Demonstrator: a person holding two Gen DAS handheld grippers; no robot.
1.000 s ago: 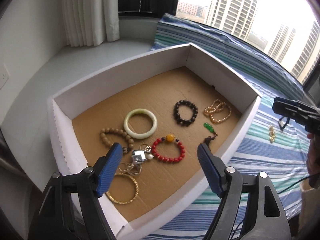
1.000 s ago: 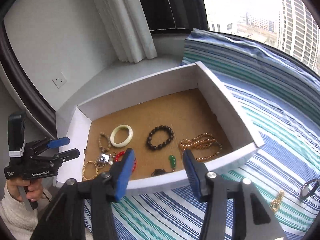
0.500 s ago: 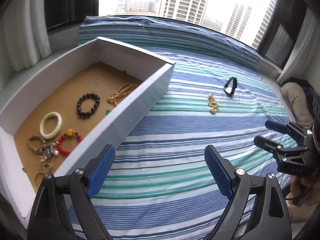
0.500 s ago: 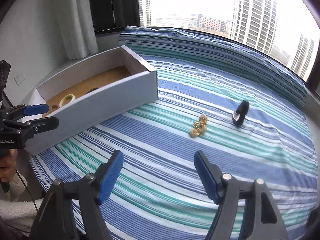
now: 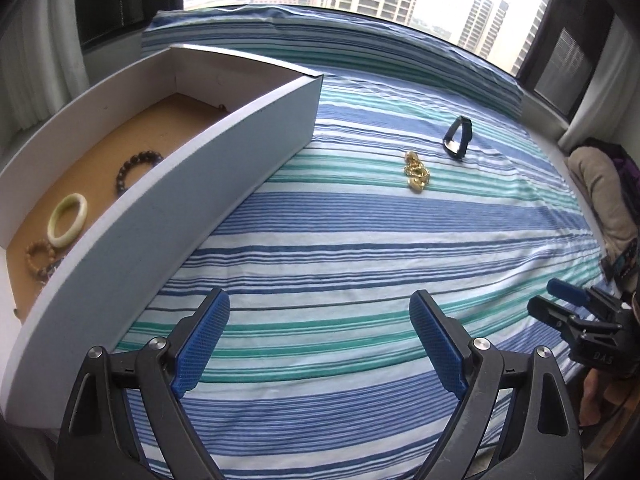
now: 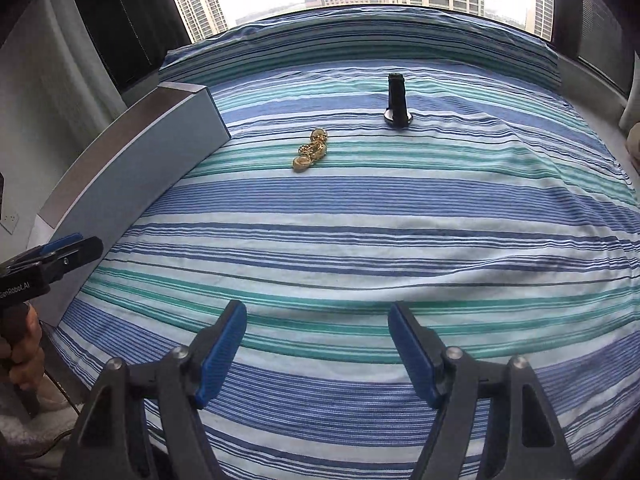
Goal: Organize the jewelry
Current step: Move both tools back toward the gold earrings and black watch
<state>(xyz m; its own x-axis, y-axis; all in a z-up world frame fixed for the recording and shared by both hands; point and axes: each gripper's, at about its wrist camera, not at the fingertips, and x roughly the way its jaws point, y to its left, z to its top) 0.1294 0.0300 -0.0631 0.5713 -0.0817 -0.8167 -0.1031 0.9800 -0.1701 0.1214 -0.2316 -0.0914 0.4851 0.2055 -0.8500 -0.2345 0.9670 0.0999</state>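
Observation:
A gold chain (image 5: 417,172) and a black band (image 5: 457,137) lie on the striped bed cover, right of the white box (image 5: 168,216). Both also show in the right wrist view, the chain (image 6: 310,155) and the band (image 6: 397,101). Inside the box lie a pale green bangle (image 5: 68,220), a dark bead bracelet (image 5: 136,168) and a brown bead bracelet (image 5: 38,254). My left gripper (image 5: 320,340) is open and empty above the cover beside the box. My right gripper (image 6: 318,350) is open and empty, well short of the chain.
The box wall (image 6: 132,184) runs along the left of the bed. A window with towers lies beyond the bed's far edge. A beige cushion (image 5: 604,196) sits at the far right. The striped cover (image 6: 400,240) is flat.
Both grippers have swung away from the box and now face the bed cover with the chain and band. Both stay open and empty.

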